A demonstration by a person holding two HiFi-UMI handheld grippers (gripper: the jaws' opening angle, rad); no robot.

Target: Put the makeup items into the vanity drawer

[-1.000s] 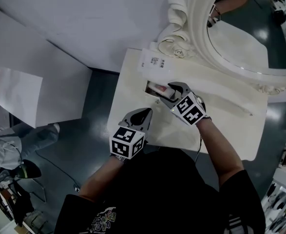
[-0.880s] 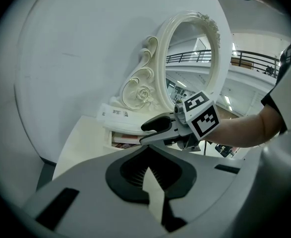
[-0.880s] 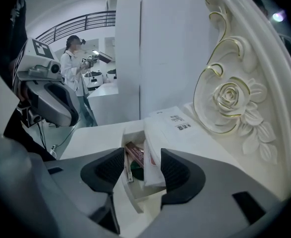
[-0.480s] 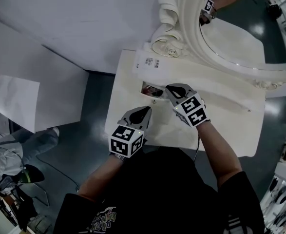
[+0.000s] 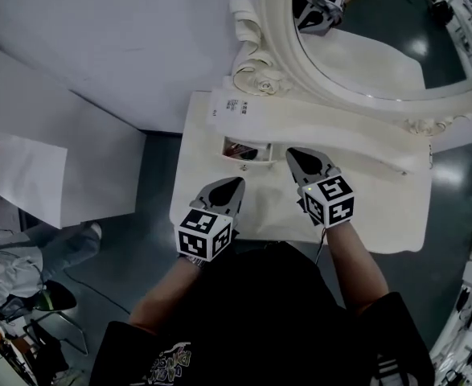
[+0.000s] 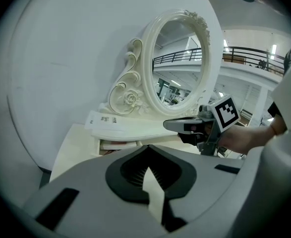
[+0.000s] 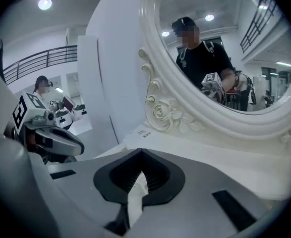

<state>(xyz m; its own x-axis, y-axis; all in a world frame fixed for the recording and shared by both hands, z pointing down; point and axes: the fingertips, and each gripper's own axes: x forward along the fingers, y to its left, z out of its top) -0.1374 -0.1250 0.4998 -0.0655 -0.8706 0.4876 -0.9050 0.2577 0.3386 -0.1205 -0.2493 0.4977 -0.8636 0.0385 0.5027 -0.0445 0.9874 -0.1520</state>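
Right gripper (image 5: 295, 153) and left gripper (image 5: 236, 183) are both clenched, empty. The open drawer (image 5: 261, 153) holds perhaps a pinkish item (image 5: 237, 147); the right gripper view shows the mirror (image 7: 219, 43) instead.

The drawer (image 5: 242, 150) shows only a dim sliver of contents (pinkish, unidentifiable); the mirror (image 5: 372, 67) is cut by the top edge

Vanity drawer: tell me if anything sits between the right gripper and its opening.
Nothing visible does. The drawer is open, and the right gripper, shut and empty, hangs just beside it above the vanity top. The left gripper is nearer the person, off that path.
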